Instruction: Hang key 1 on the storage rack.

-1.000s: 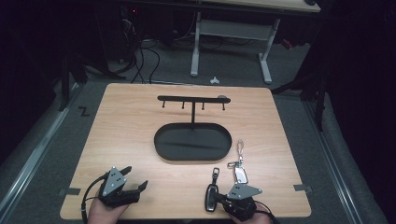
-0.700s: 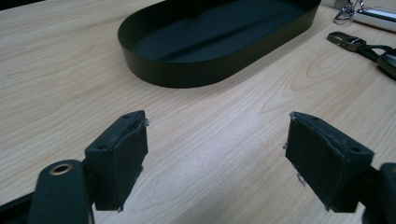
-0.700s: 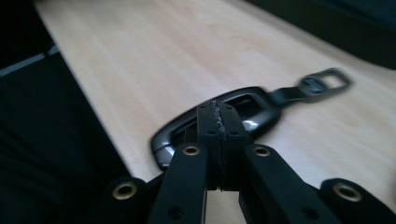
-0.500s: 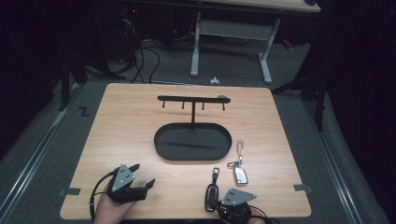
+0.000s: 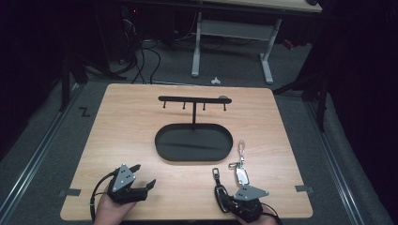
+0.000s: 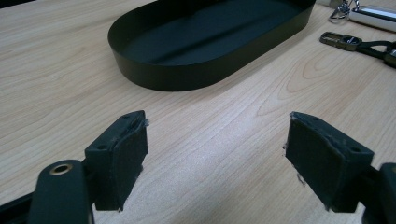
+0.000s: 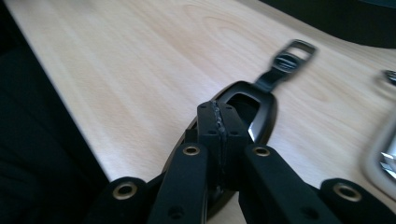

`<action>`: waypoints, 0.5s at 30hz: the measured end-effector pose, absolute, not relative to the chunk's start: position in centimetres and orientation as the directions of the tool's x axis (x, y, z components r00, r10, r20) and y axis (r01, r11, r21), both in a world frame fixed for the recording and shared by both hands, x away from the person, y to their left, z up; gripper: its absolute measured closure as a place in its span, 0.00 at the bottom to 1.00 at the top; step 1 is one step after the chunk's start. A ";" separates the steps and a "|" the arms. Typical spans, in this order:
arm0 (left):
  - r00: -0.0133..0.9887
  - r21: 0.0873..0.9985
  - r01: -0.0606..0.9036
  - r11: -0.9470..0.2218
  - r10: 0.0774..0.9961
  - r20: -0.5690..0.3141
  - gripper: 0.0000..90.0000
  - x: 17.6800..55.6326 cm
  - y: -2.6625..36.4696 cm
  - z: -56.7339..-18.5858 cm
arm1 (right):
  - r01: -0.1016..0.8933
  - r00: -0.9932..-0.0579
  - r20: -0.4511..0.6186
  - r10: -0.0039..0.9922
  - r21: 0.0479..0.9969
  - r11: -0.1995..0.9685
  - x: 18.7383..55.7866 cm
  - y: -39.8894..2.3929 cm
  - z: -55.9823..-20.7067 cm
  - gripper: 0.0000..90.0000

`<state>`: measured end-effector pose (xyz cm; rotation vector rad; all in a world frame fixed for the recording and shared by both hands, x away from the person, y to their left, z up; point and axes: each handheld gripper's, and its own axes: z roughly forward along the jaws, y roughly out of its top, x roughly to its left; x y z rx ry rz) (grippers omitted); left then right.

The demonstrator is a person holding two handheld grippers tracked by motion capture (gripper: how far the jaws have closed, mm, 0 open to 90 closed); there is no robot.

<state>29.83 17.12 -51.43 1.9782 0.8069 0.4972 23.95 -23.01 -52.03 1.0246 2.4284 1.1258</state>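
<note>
One wooden table [image 5: 131, 122]. One black oval tray [image 5: 194, 142] at its centre, taken as landmark. One black hook rack [image 5: 194, 99], four pegs, rising on a post from the tray's far edge. Two key fobs: one black key fob [image 5: 218, 190] near-right of the tray; one silver key fob [image 5: 241, 174] just right of it.

Two grippers. Left gripper [image 5: 141, 180], near-left of the tray: jaws spread wide, holding nothing. Right gripper [image 7: 218, 122]: jaws pressed together, over the black fob; whether they grip it cannot be told.
</note>
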 end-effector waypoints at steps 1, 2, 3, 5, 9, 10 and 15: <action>0.703 0.864 0.342 -0.369 0.710 0.025 0.24 29.8 17.2 -51.4 | 0.491 -0.706 0.048 0.706 0.752 0.440 24.1 -23.3 -52.0 1.00; 0.702 0.865 0.342 -0.367 0.712 0.025 0.24 29.8 17.2 -51.4 | 0.498 -0.701 0.054 0.711 0.751 0.433 24.1 -23.5 -52.0 1.00; 0.702 0.865 0.342 -0.367 0.712 0.025 0.24 29.8 17.2 -51.4 | 0.498 -0.701 0.054 0.711 0.751 0.433 24.1 -23.5 -52.0 1.00; 0.700 0.865 0.342 -0.367 0.713 0.025 0.24 29.8 17.3 -51.4 | 0.495 -0.697 0.063 0.714 0.763 0.415 24.1 -23.9 -51.7 1.00; 0.689 0.862 0.348 -0.368 0.724 0.031 0.24 29.3 17.9 -51.5 | 0.480 -0.684 0.059 0.727 0.787 0.387 24.4 -24.1 -50.8 1.00; 0.684 0.862 0.350 -0.367 0.729 0.033 0.24 29.1 18.2 -51.5 | 0.486 -0.673 0.066 0.736 0.790 0.374 24.9 -24.1 -50.6 1.00; 0.643 0.861 0.374 -0.345 0.765 0.027 0.24 27.7 20.2 -51.6 | 0.493 -0.659 0.063 0.749 0.789 0.367 26.3 -23.5 -50.4 1.00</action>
